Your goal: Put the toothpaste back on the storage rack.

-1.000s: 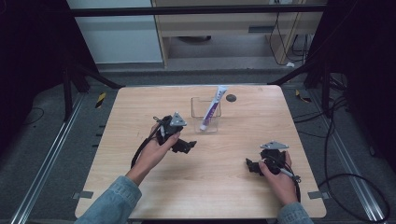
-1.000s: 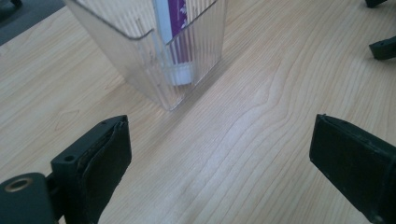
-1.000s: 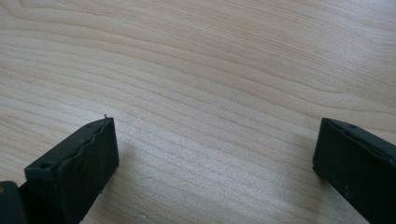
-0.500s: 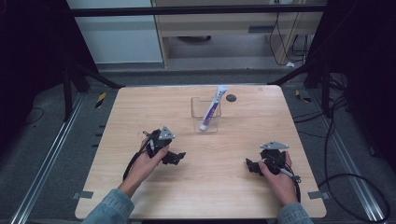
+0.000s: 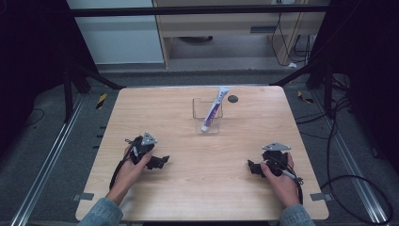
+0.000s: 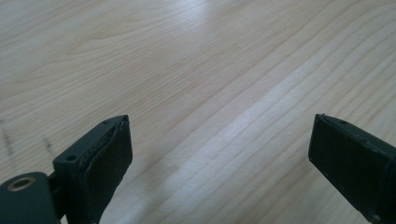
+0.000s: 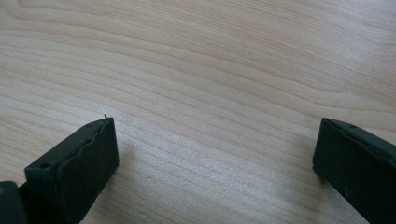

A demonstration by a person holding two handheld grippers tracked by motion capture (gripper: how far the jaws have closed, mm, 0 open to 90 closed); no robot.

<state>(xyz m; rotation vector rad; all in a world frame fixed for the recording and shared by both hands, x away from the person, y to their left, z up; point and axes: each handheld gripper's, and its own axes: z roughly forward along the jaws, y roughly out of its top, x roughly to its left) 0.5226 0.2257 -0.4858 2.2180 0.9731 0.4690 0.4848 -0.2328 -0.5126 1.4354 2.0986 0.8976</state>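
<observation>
The left gripper (image 5: 160, 162) rests low at the table's (image 5: 211, 188) seven o'clock, held in the person's left hand (image 5: 128, 165); its jaws point toward three o'clock and stand wide apart with only bare wood between them, as the left gripper view confirms (image 6: 219, 154). The right gripper (image 5: 253, 168) sits at the table's five o'clock in the right hand (image 5: 278, 176); its jaws point toward nine o'clock, likewise spread and empty in the right gripper view (image 7: 215, 158). The clear holder (image 5: 207, 123) stands upright toward twelve o'clock of the table's centre, well apart from both grippers; the toothpaste tube (image 5: 214, 109) leans inside it, cap end down, flat end tilted toward one o'clock above the rim; a small dark disc (image 5: 233, 99) lies just beside the holder at its two o'clock.
</observation>
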